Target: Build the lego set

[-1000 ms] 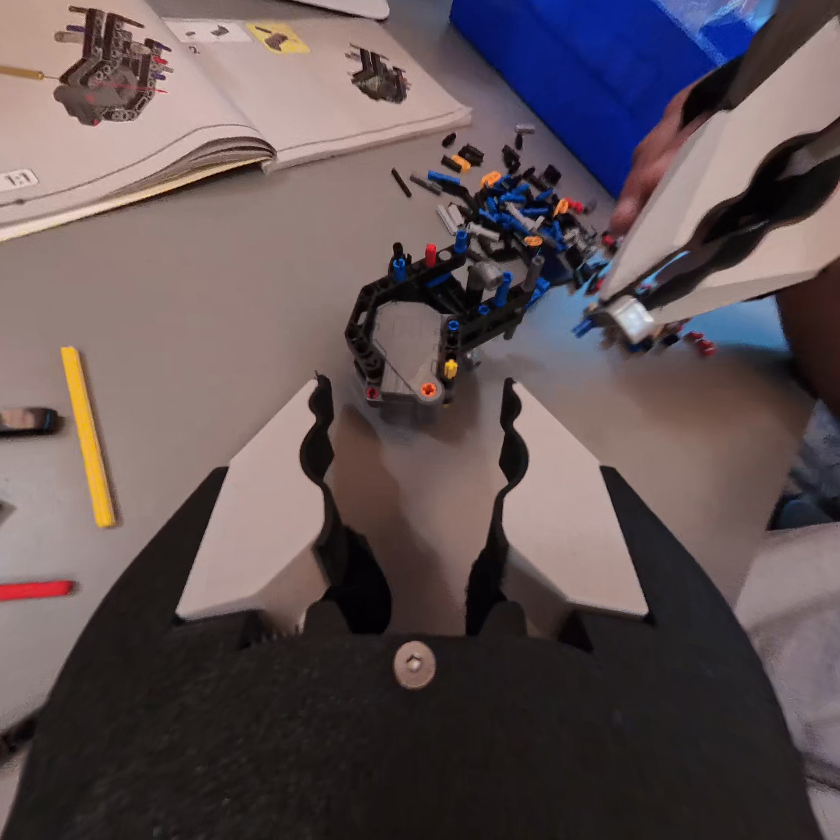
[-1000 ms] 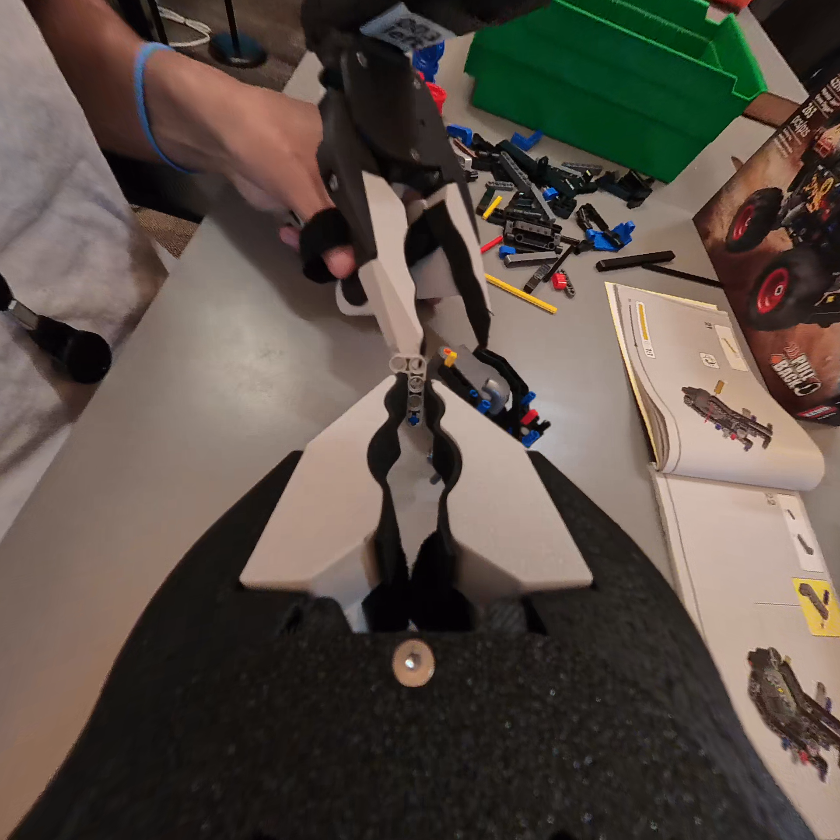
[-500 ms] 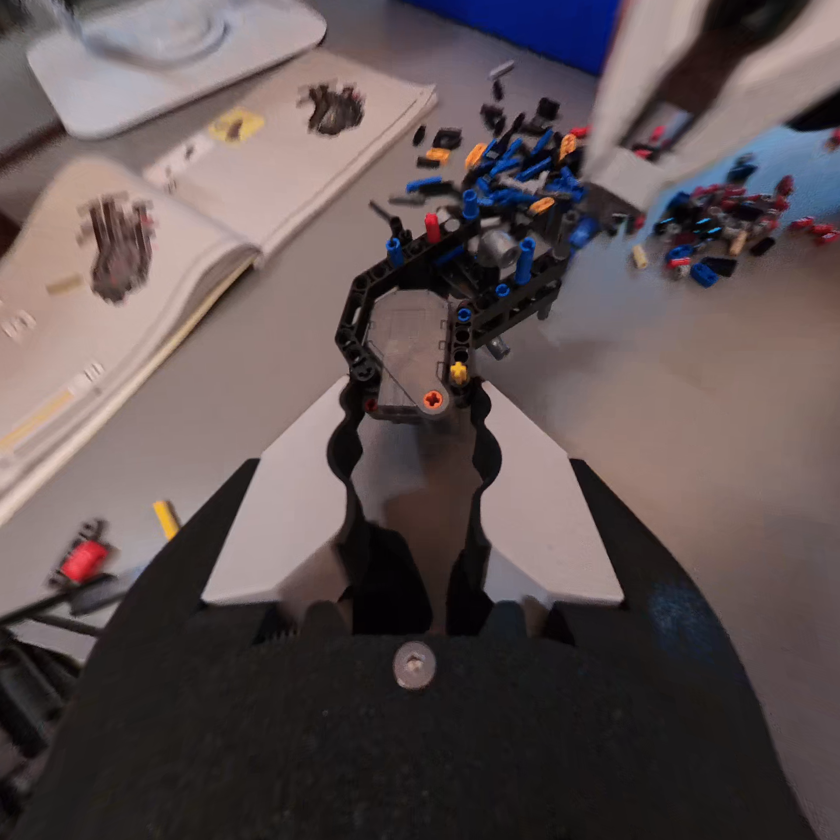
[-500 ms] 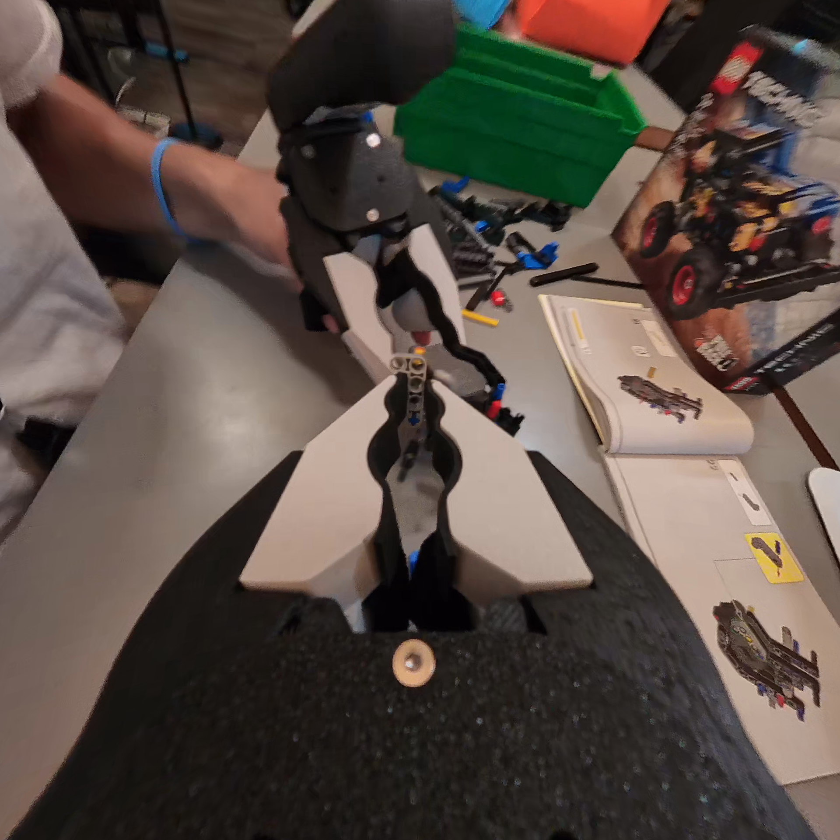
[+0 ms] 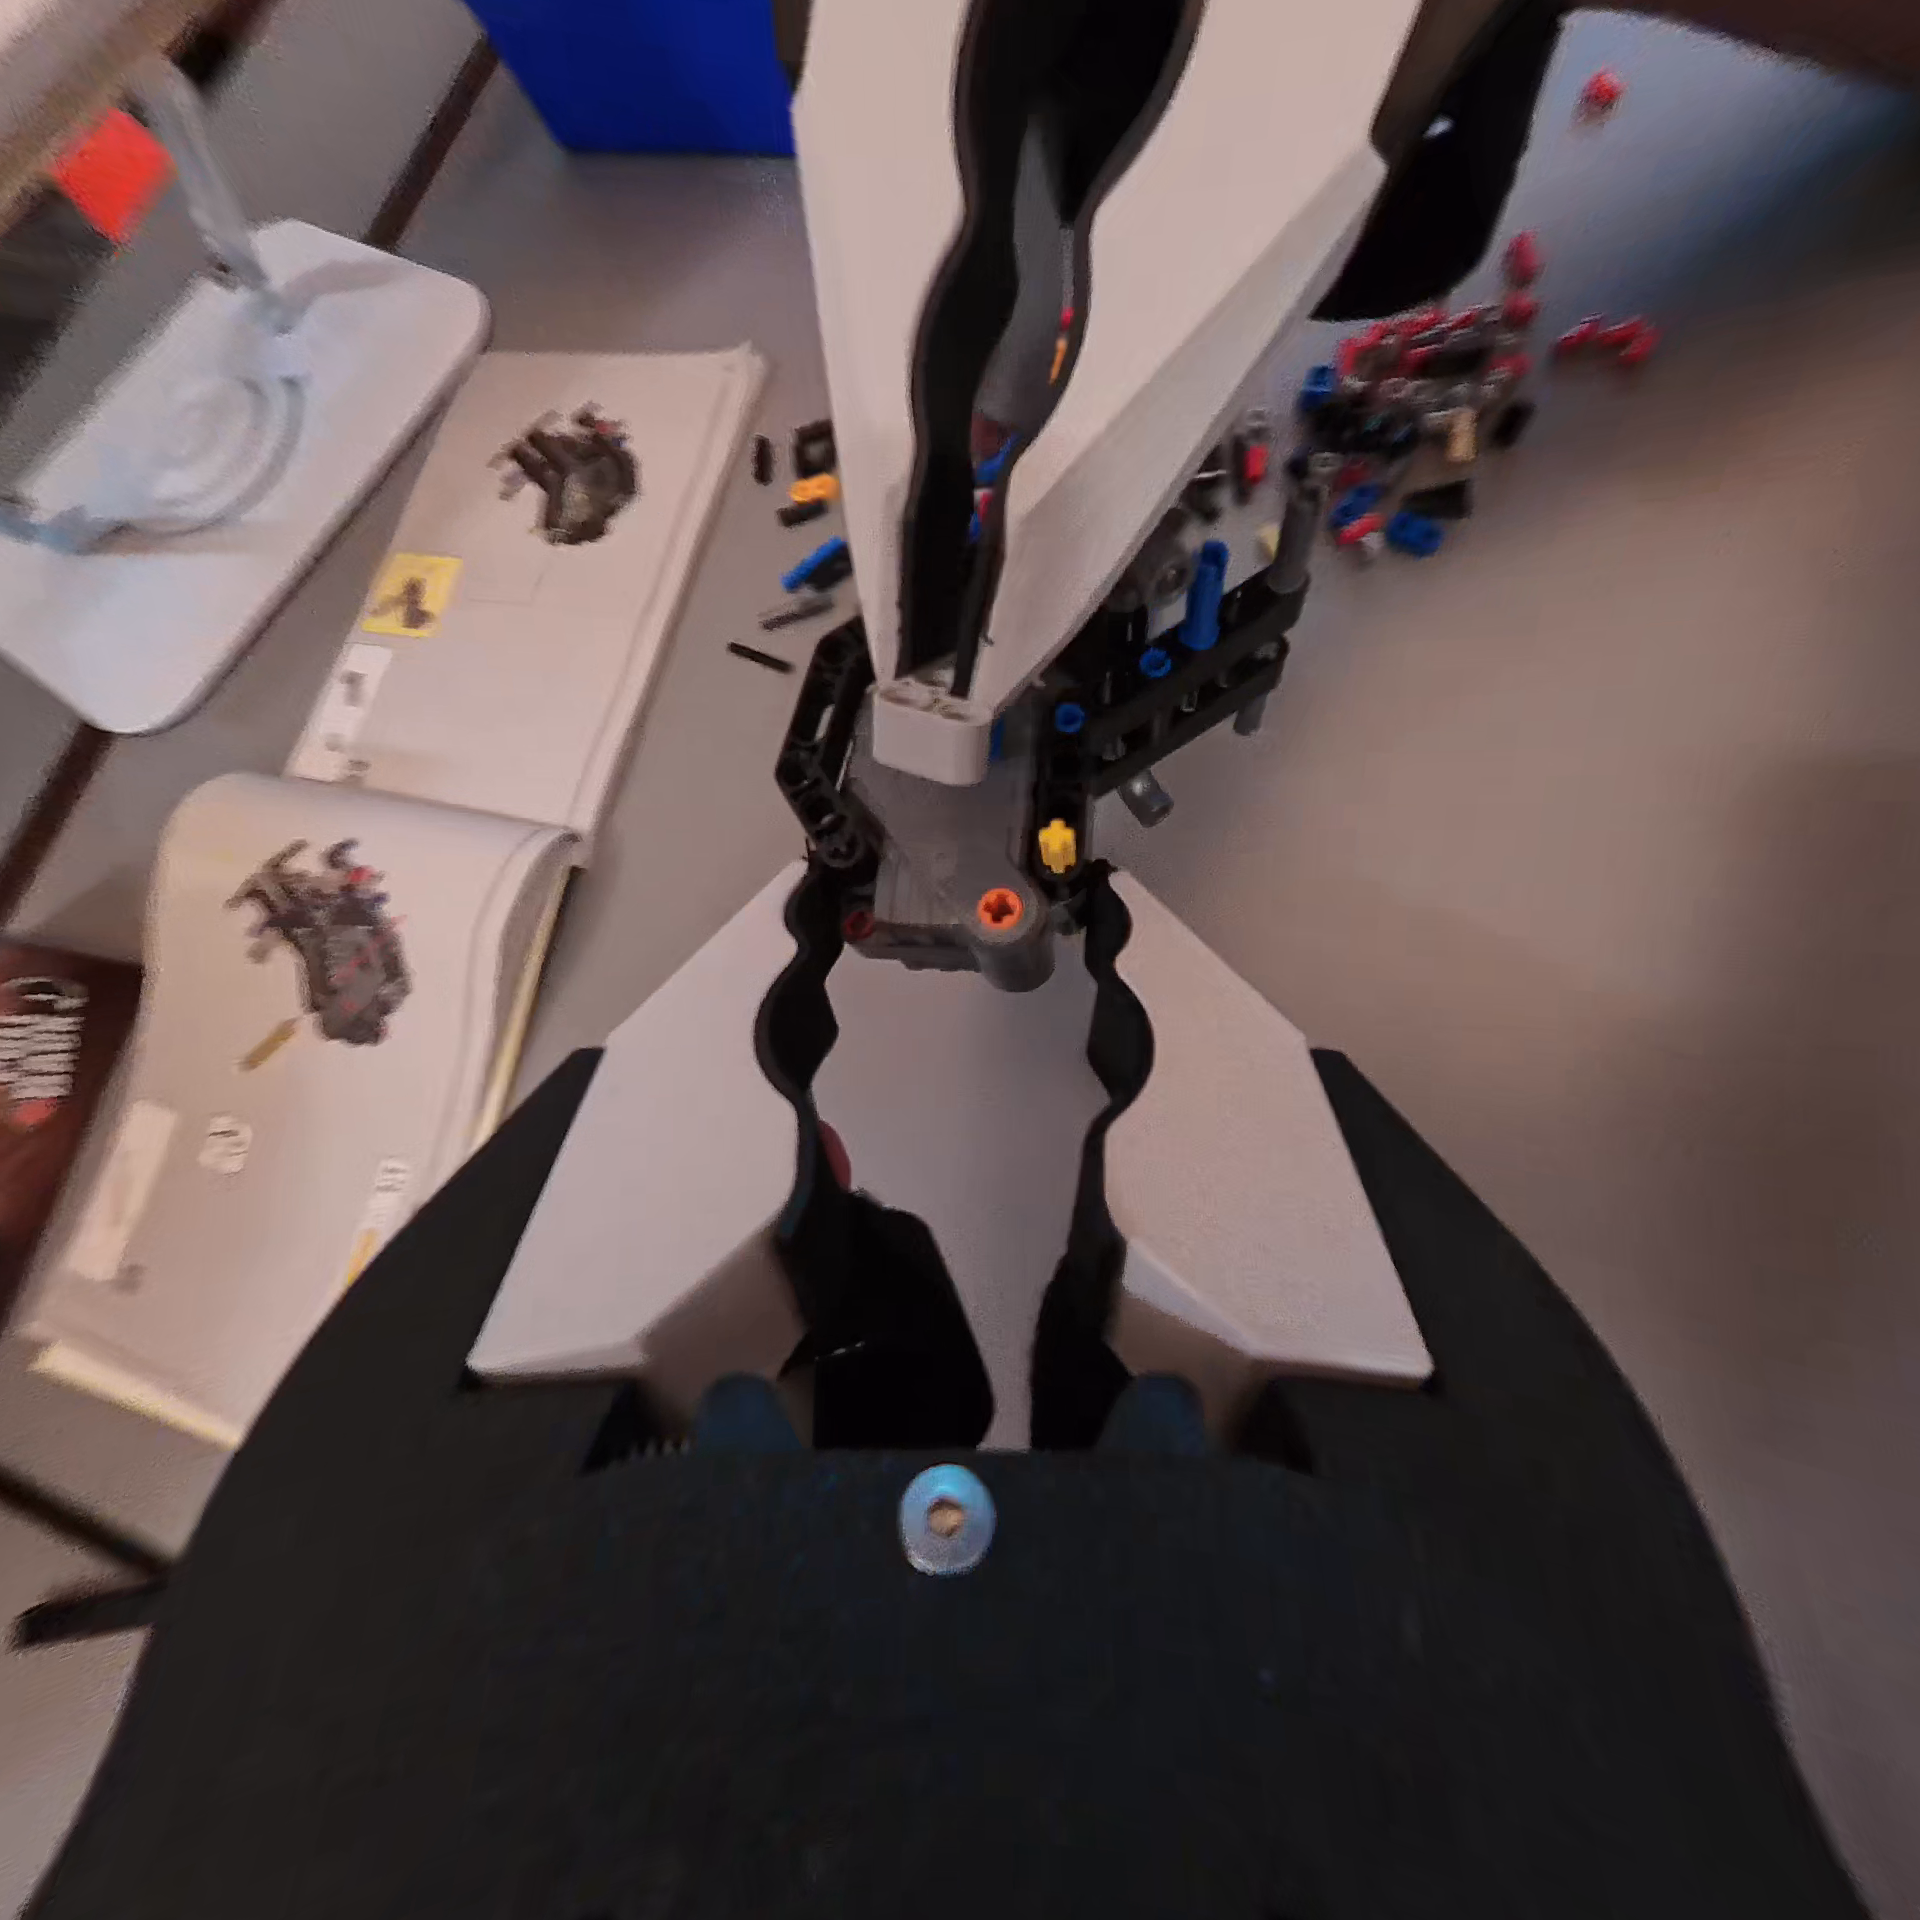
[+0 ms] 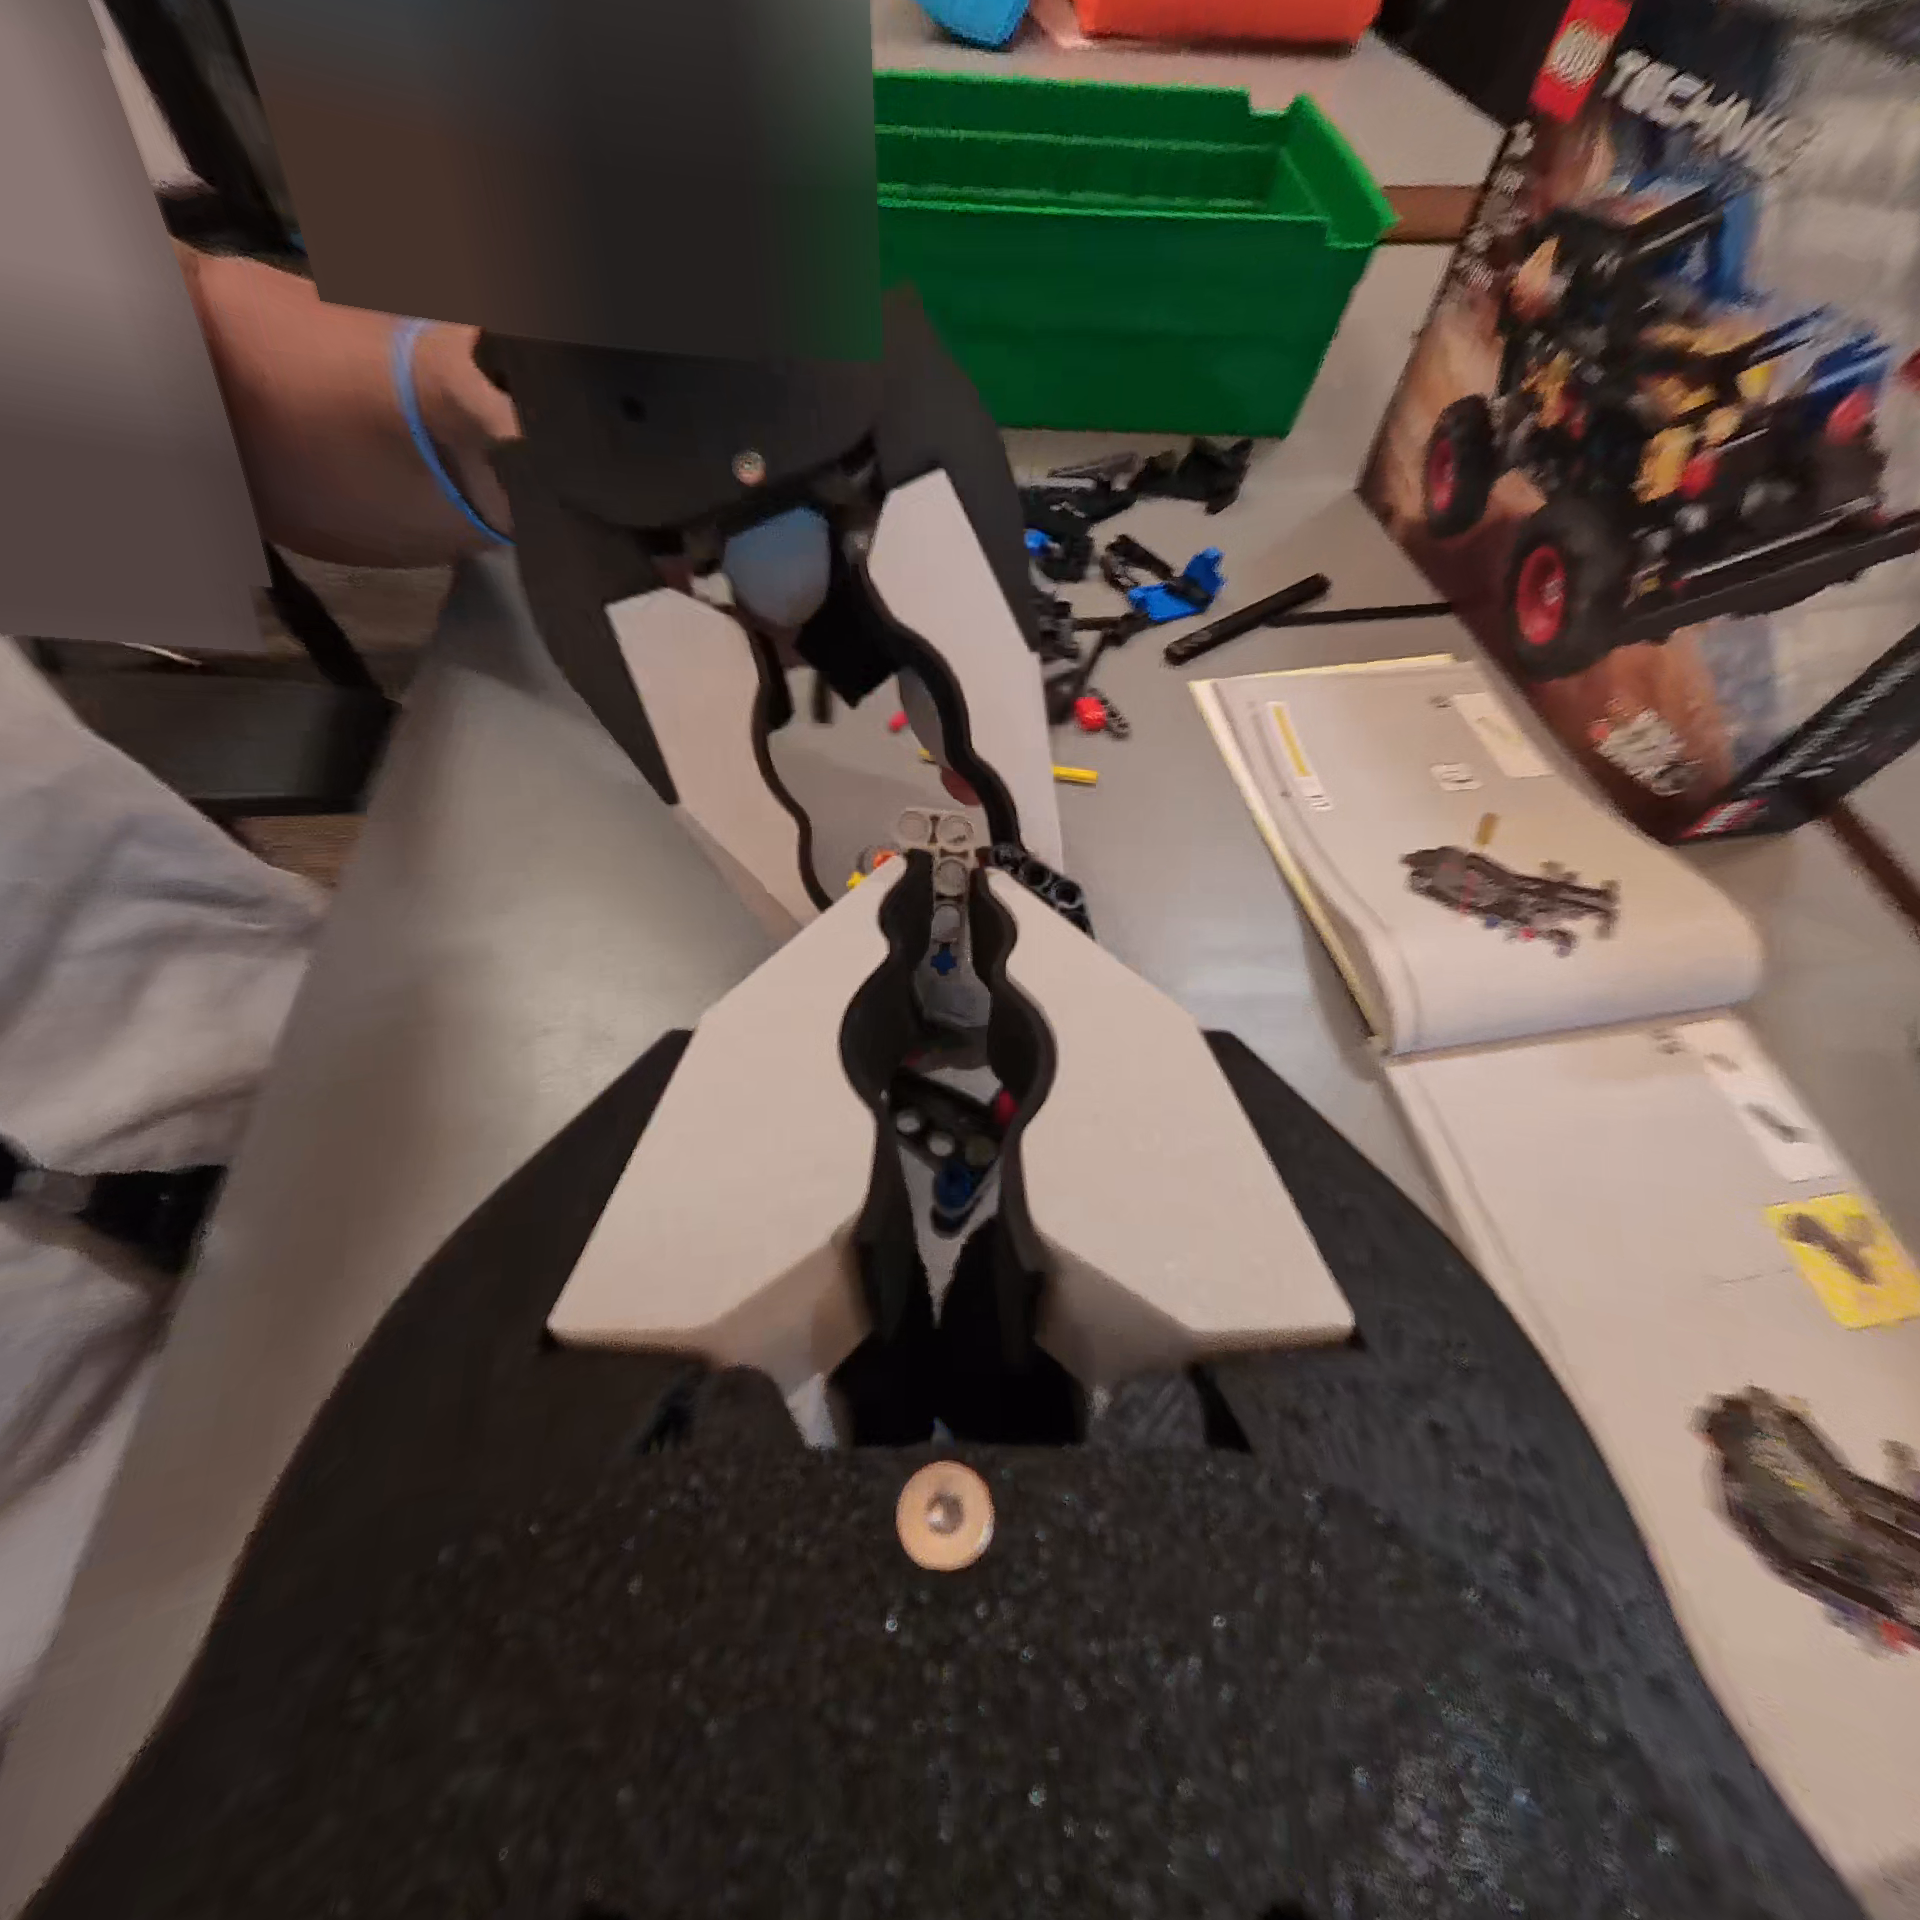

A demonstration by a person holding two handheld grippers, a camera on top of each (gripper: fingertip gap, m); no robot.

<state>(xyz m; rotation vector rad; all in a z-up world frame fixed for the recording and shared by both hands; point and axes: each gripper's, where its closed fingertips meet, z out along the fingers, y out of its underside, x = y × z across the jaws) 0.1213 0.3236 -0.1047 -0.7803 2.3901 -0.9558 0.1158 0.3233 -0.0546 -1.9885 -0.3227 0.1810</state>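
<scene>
A partly built assembly (image 5: 935, 862), a black frame around a grey block with orange and yellow pins, sits between the tips of my left gripper (image 5: 951, 899), which is shut on its near end. My right gripper (image 6: 940, 883) is shut on a light grey beam (image 6: 938, 847). In the left wrist view it comes down from above, and the beam (image 5: 928, 732) touches the top of the grey block. In the right wrist view the assembly is mostly hidden behind my fingers; a bit of black frame (image 6: 1051, 885) shows.
An open instruction booklet (image 5: 488, 644) lies left of the assembly; it also shows in the right wrist view (image 6: 1475, 831). Loose pieces (image 5: 1434, 416) lie beyond. A green bin (image 6: 1091, 260), the set box (image 6: 1662, 416), a blue bin (image 5: 644, 73) and a white stand base (image 5: 208, 447) ring the table.
My left gripper moved in and closed on the assembly's near end. My right gripper carried the grey beam from the right over onto the assembly.
</scene>
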